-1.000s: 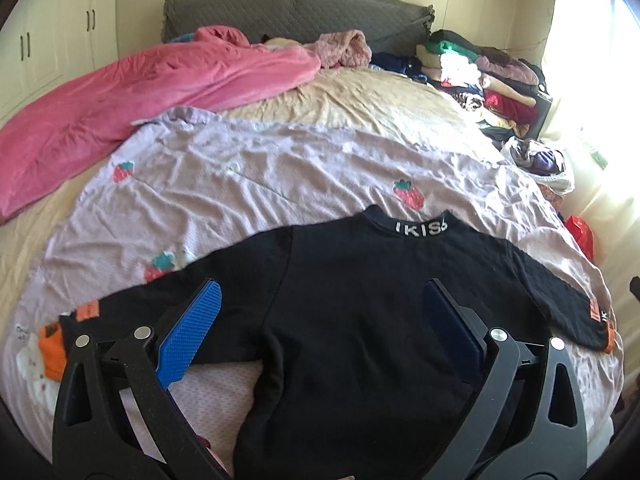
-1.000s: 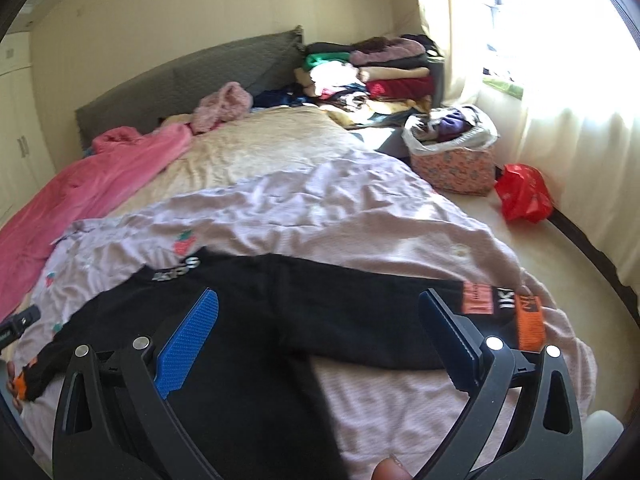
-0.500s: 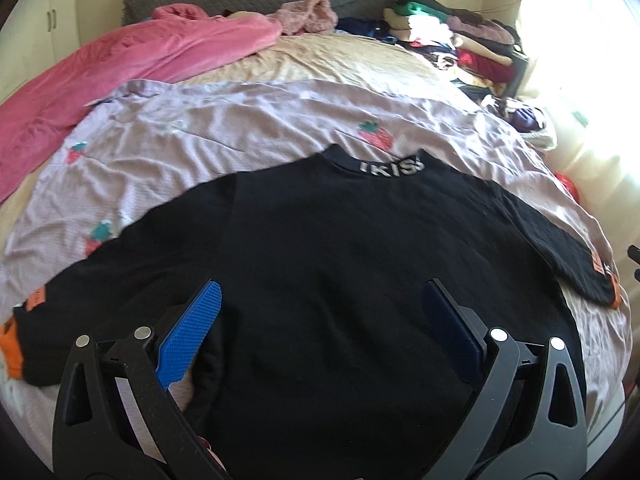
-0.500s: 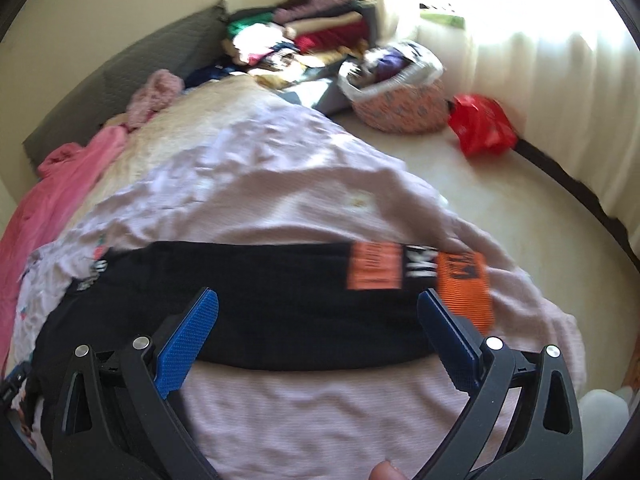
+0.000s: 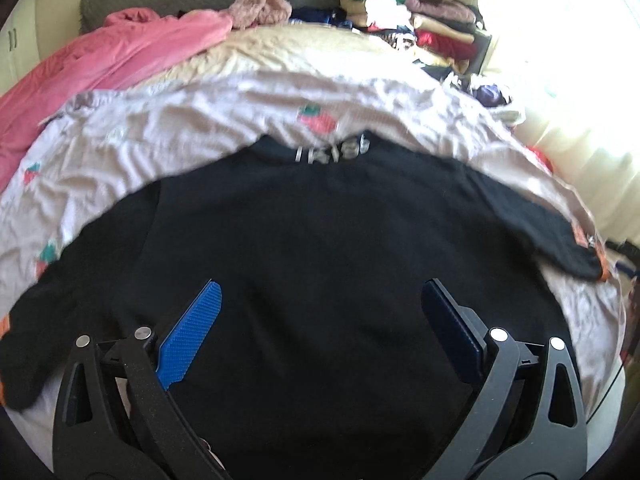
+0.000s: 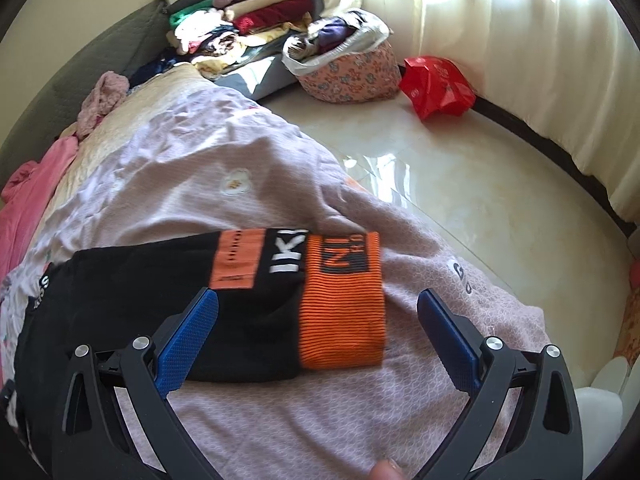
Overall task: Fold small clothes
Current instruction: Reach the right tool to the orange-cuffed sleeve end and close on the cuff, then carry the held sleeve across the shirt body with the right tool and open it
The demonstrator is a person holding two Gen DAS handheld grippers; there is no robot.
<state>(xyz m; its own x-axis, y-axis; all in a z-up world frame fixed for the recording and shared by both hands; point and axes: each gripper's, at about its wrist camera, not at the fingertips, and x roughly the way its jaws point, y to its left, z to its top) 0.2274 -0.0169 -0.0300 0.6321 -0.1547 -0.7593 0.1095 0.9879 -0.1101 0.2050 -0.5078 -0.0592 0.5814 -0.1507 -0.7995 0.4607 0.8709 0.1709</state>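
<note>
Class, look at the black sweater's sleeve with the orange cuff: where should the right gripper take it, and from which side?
Probably the orange cuff, approached from its near edge. The sleeve lies flat and straight on the lilac sheet, and the open right gripper already brackets the cuff, so one finger could slide beneath.

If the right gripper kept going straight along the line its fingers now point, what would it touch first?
Most likely the orange striped cuff of the black sweater: it lies between the open right gripper fingers, flat on the pale pink sheet. Depth is unclear, so it could meet sheet beside the cuff.
</note>
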